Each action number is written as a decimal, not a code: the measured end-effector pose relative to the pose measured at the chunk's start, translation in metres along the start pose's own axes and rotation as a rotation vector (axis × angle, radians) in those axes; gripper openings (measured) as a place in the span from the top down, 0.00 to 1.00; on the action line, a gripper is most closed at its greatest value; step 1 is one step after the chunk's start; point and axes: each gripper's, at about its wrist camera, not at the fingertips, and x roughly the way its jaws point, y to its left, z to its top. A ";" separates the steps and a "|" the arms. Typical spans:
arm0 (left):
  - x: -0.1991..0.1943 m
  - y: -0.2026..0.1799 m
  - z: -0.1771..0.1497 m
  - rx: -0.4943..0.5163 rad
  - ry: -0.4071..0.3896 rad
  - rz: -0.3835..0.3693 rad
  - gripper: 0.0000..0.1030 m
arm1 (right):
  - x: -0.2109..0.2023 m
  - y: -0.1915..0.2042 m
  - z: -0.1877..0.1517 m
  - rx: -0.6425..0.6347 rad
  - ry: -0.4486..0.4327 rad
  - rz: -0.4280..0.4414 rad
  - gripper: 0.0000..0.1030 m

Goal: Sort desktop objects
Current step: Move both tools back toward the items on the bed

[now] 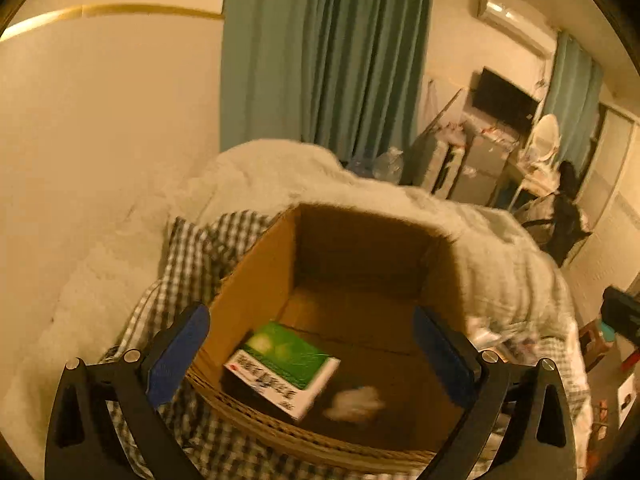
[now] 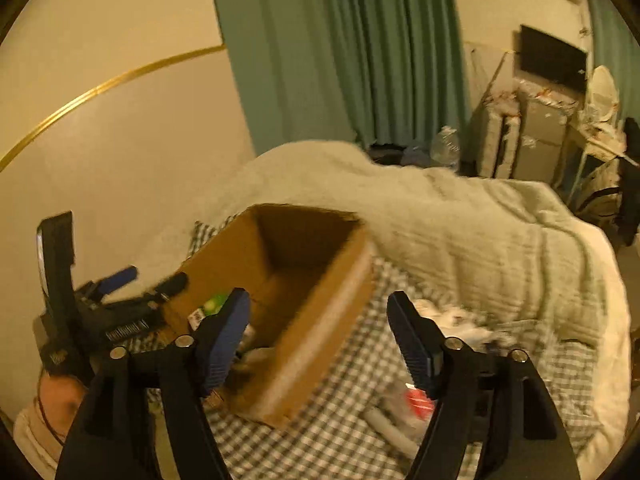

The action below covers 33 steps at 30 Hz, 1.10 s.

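While both grippers gape empty, the left gripper (image 1: 312, 352) hangs over the cardboard box (image 1: 256, 280) holding a green carton (image 1: 284, 364) at lower centre; the right gripper (image 2: 320, 340) hovers beside it.

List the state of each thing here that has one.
cardboard box: open, upright on the bed
green-and-white carton: closed, lying tilted in the box
left gripper: open, empty, above the box
right gripper: open, empty
green curtain: drawn
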 end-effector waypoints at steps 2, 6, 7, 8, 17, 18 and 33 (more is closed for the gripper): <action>-0.015 -0.015 0.003 0.013 0.001 -0.036 0.00 | -0.023 -0.011 -0.005 -0.004 -0.012 -0.020 0.30; -0.045 -0.058 0.004 0.082 0.005 -0.116 0.00 | -0.059 -0.041 -0.016 -0.012 -0.004 -0.085 0.30; -0.051 -0.068 0.002 0.092 -0.002 -0.138 0.00 | -0.066 -0.049 -0.018 -0.011 -0.004 -0.100 0.30; -0.053 -0.077 0.002 0.104 -0.004 -0.155 0.00 | -0.073 -0.056 -0.022 -0.013 -0.006 -0.116 0.30; -0.009 -0.179 -0.069 0.216 0.092 -0.211 0.00 | -0.094 -0.126 -0.063 0.036 -0.014 -0.202 0.23; 0.003 -0.188 -0.080 0.234 0.112 -0.227 0.00 | -0.087 -0.135 -0.069 0.059 0.003 -0.202 0.23; 0.109 -0.216 -0.168 0.420 0.207 -0.293 0.00 | 0.062 -0.260 -0.145 0.304 0.214 -0.228 0.23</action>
